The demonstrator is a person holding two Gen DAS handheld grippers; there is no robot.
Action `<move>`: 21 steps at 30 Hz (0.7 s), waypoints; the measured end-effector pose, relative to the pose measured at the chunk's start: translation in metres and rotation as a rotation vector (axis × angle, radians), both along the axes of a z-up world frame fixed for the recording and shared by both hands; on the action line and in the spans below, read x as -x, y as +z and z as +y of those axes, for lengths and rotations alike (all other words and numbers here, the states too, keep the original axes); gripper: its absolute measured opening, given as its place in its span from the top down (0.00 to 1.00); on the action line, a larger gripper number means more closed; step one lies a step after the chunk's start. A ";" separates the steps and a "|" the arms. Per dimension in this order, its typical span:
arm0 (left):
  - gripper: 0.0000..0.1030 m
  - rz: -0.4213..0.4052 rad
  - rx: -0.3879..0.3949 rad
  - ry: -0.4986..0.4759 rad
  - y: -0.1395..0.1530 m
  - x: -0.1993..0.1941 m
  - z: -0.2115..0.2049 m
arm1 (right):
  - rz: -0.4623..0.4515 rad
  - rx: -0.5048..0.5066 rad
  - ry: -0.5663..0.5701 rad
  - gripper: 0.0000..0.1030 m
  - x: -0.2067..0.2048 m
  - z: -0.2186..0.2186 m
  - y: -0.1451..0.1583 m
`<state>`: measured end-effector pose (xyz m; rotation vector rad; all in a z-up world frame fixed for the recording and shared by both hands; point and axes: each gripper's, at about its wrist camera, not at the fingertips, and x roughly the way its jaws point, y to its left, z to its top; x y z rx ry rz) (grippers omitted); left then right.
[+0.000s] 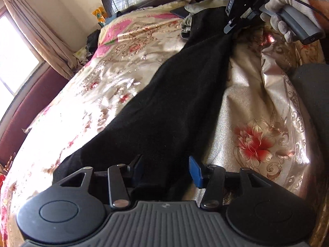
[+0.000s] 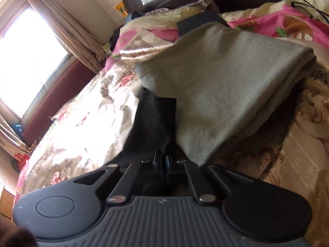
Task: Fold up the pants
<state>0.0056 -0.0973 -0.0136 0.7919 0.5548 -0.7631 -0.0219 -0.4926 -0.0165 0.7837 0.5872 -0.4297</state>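
Now I am taking hold of the black pants [image 1: 164, 107], stretched lengthwise along the floral bed [image 1: 257, 123]. My right claw [image 2: 161, 162] is clenched on the far end, where grey lining [image 2: 216, 94] shows turned out. My left claw [image 1: 165, 170] stands released, its blue pads [image 1: 196, 173] straddling the near end. Next, I judge, the left should pinch that end before folding.

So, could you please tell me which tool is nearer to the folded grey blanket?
Right. The right tool is shut on the black pants at the grey blanket's near edge; the left tool stands open at the pants' other end, well short of it.
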 end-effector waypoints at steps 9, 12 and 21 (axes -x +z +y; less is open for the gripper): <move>0.39 0.036 0.038 0.006 0.003 -0.004 0.004 | -0.111 -0.267 -0.024 0.65 0.041 0.016 0.000; 0.39 0.024 0.032 0.001 0.002 -0.001 0.001 | -0.101 -0.278 0.014 0.65 0.028 0.031 -0.008; 0.39 0.016 0.047 0.001 0.004 0.001 0.004 | -0.266 -0.313 -0.071 0.70 0.006 0.030 -0.020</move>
